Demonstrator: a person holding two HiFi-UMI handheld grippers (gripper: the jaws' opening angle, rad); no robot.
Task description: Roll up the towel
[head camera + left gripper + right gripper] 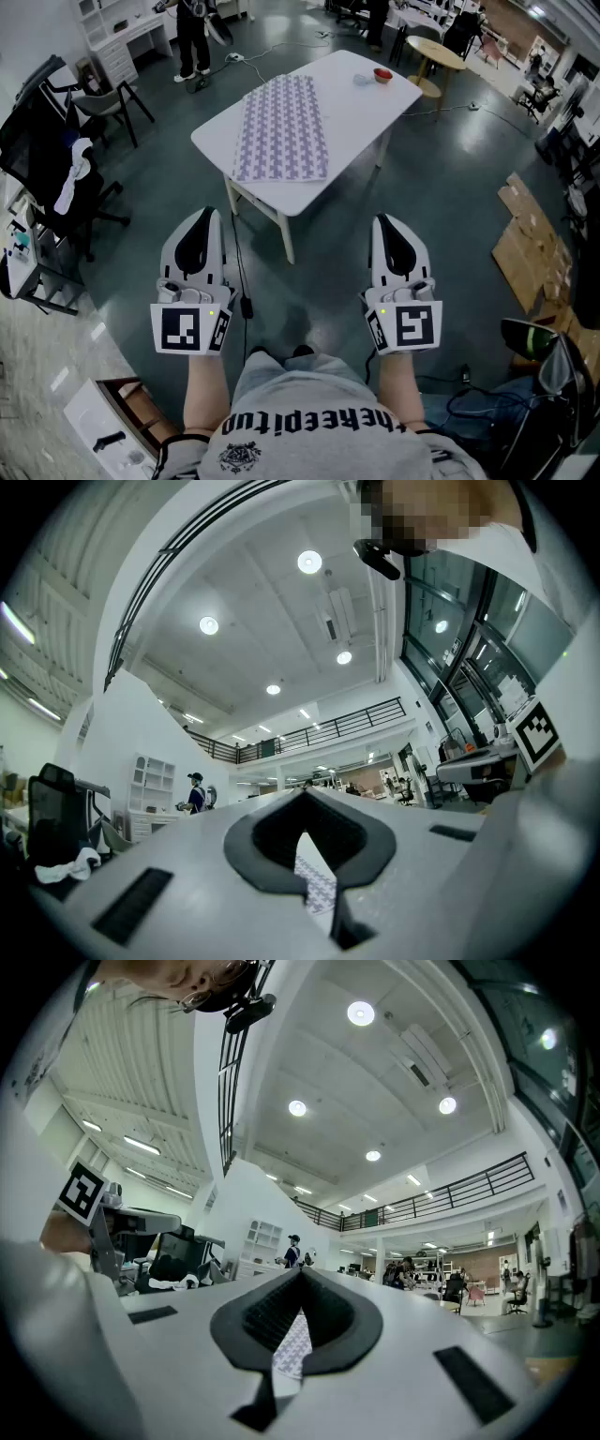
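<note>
Patterned towel (282, 128) flat on table (361, 108)

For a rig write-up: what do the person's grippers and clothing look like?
Both the left gripper and right gripper are white tapered shells with black teardrop insets, each carrying a cube with black-and-white square markers and a small green light. The person wears a grey T-shirt with black print.

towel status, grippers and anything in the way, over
Left gripper, right gripper: jaws shut, empty, short of the white rectangular table. Purple-and-white patterned towel flat on it, unrolled. Small red bowl at far corner, clear of towel.
</note>
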